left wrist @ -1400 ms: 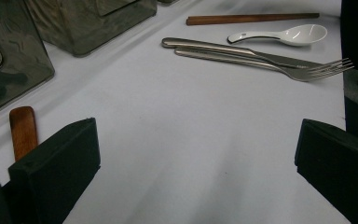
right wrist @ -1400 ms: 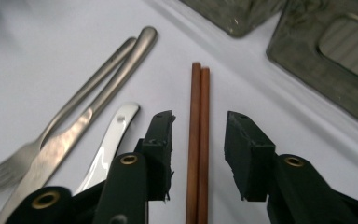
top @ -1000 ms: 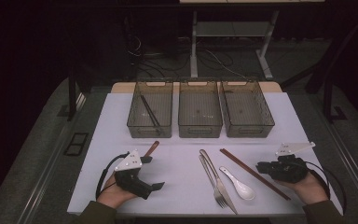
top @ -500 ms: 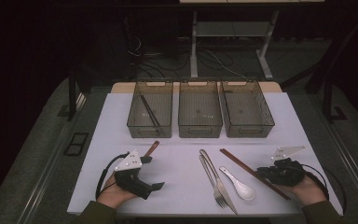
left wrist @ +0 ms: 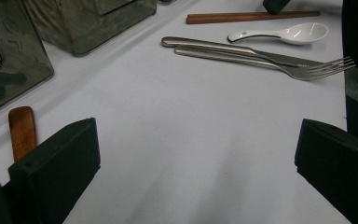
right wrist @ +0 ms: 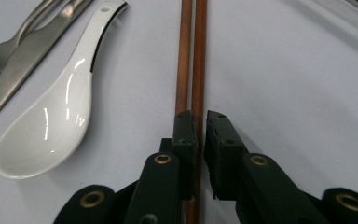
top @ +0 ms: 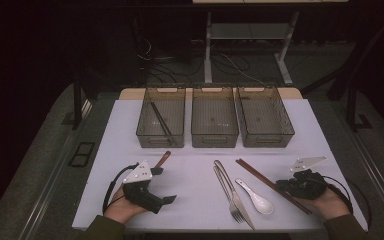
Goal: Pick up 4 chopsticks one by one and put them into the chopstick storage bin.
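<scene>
The white table (top: 200, 200) spreads out in front of me, and at its far edge three grey bins (top: 215, 117) stand in a row, the left one with a dark stick lying in it. Nearer to me, roughly mid-table, a knife (top: 230, 182) and a fork (top: 229, 196) lie side by side, touching. Just to their right lies a white spoon (right wrist: 51, 126), bowl toward me.

The pair of brown chopsticks (right wrist: 191, 60) lies right of the spoon, slanting from the middle of the table down toward my right hand. My right gripper (right wrist: 200, 116) sits low over their near end; its jaws have just been closing and now stand nearly together, one stick running between them and the other passing under the left jaw. I cannot tell for sure whether the pads are pressing yet.

My left gripper (left wrist: 196, 149) rests near the table's left front with its jaws wide apart and bare table between them. Beside its left jaw lies a small brown wooden handle (left wrist: 22, 130).
</scene>
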{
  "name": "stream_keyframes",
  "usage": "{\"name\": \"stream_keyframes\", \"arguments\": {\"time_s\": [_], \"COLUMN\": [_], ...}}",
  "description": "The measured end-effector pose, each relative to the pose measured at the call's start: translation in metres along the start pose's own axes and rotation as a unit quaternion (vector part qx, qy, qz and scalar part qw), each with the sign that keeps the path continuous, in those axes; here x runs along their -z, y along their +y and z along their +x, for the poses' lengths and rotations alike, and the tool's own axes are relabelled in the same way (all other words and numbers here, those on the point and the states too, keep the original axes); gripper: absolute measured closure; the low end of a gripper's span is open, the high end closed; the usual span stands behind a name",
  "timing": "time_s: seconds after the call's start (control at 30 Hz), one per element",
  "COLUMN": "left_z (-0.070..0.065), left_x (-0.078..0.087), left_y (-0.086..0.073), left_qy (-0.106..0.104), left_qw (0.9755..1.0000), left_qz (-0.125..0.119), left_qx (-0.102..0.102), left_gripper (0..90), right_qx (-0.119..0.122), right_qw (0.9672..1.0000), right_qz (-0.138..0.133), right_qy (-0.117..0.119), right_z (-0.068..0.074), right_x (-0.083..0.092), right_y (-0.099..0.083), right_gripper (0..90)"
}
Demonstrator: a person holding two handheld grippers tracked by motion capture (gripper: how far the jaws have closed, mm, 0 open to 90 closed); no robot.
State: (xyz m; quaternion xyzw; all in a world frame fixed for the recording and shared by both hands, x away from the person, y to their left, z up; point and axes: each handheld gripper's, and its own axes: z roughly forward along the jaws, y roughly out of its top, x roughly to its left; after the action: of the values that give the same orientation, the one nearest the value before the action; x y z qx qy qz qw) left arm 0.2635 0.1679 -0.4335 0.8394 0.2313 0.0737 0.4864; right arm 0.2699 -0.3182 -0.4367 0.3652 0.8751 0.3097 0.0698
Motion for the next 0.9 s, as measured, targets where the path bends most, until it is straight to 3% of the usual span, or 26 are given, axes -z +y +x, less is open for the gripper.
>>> {"name": "stream_keyframes", "arguments": {"time_s": [0.47,0.9], "left_z": [-0.0001,-0.0001], "left_x": [-0.0002,-0.0004], "left_y": [0.0001,0.0001], "left_qy": [-0.001,0.0], "left_qw": [1.0,1.0], "left_qz": [0.0,0.0], "left_qx": [0.001,-0.001], "left_gripper": [0.0,0.0], "right_qx": [-0.003,0.016], "right_qw": [1.0,0.9997], "right_qz": [-0.004,-0.009], "right_qy": [-0.009,-0.019], "right_z": [-0.0068,-0.0049], "right_x": [-0.0035,-0.007], "right_y": [-0.0001,0.0008], "right_gripper": [81.1,83.0]}}
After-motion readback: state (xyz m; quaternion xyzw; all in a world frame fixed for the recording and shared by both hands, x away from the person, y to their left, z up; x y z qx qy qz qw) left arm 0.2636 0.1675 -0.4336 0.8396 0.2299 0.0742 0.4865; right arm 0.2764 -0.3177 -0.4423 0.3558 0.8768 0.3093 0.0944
